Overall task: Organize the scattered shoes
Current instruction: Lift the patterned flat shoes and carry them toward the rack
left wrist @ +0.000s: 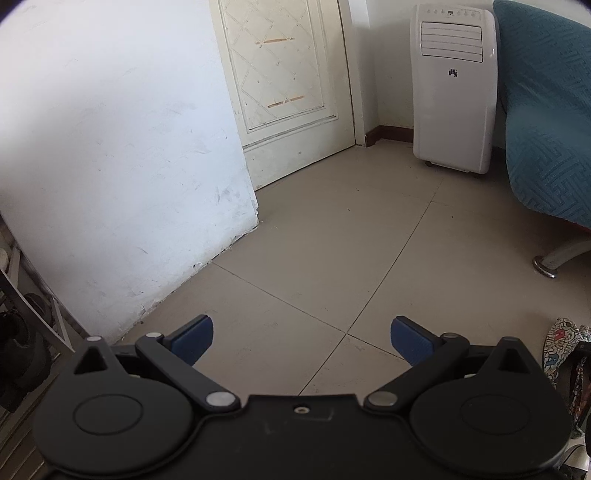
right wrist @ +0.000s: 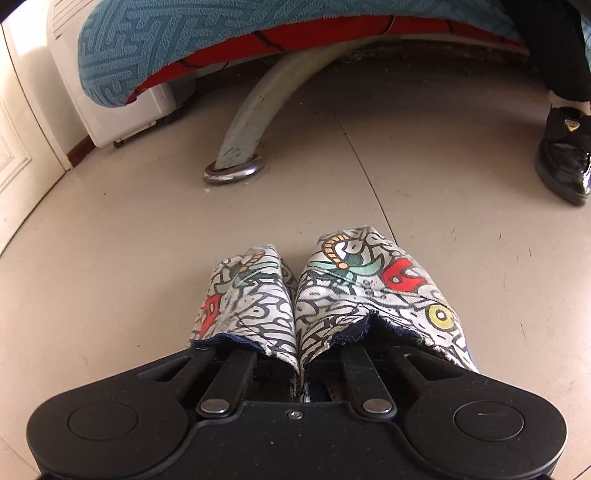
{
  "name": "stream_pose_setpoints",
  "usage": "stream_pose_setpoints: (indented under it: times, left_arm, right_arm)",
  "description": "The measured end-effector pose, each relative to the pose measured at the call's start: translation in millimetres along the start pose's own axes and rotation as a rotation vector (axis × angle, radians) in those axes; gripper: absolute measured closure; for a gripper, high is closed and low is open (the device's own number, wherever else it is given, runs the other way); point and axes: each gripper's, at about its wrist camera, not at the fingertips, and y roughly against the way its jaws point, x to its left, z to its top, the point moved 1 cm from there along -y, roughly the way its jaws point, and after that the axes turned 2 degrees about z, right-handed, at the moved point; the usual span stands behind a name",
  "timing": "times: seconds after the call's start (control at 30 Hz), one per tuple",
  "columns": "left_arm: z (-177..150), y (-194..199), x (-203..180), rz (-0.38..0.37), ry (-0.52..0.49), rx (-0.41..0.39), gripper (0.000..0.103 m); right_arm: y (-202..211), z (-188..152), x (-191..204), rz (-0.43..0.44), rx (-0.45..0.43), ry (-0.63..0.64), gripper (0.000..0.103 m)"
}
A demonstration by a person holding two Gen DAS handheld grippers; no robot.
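A pair of slip-on shoes with a black-and-white graffiti print, a left shoe (right wrist: 247, 299) and a right shoe (right wrist: 373, 295), sits side by side on the tiled floor with the toes pointing away. My right gripper (right wrist: 297, 350) has one finger down inside each shoe and is shut on their two inner walls; the fingertips are hidden by the fabric. An edge of the same printed shoes (left wrist: 561, 347) shows at the right of the left wrist view. My left gripper (left wrist: 302, 338) hovers over bare floor, open, with nothing between its blue pads (left wrist: 410, 341).
A shoe rack (left wrist: 26, 332) holding dark shoes stands at the far left by a white wall (left wrist: 110, 166). Ahead are a cream door (left wrist: 284, 74), a white portable air cooler (left wrist: 454, 88) and a teal-covered sofa (right wrist: 221, 33) on a curved metal leg (right wrist: 240, 140). A person's foot in a black shoe (right wrist: 565, 162) stands at the right.
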Motion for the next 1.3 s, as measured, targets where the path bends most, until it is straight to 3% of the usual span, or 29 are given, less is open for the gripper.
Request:
stream_pose_setpoints:
  times: [0.37,0.6,0.9,1.07,1.17,1.3]
  left_arm:
    - [-0.5,20.2,34.7,0.058,0.084,-0.063,0.000]
    - [-7.3,55.4,90.5,0.135,0.181,-0.106,0.000]
    - [-28.5,119.9,193.4,0.297,0.354,-0.187,0.000]
    - [-56.9,153.2,265.2,0.409,0.507,-0.232,0.000]
    - [-70.0,172.2,304.4,0.454,0.600,-0.251,0.000]
    - [-95.1,200.8,359.0,0.533,0.703,-0.293,0.000]
  right_arm:
    - [100.4,14.2,60.1,0.240,-0.160,0.172,0.098]
    - [190.4,34.4,142.9,0.488,-0.233,0.337,0.098]
    - [328.9,35.3,294.1,1.000,-0.190,0.587,0.098]
    - [412.6,31.6,377.9,1.266,-0.122,0.684,0.098]
    - [488.4,16.8,444.5,1.441,-0.081,0.783,0.098]
    - [565.6,-7.0,517.9,1.638,0.034,0.829,0.098]
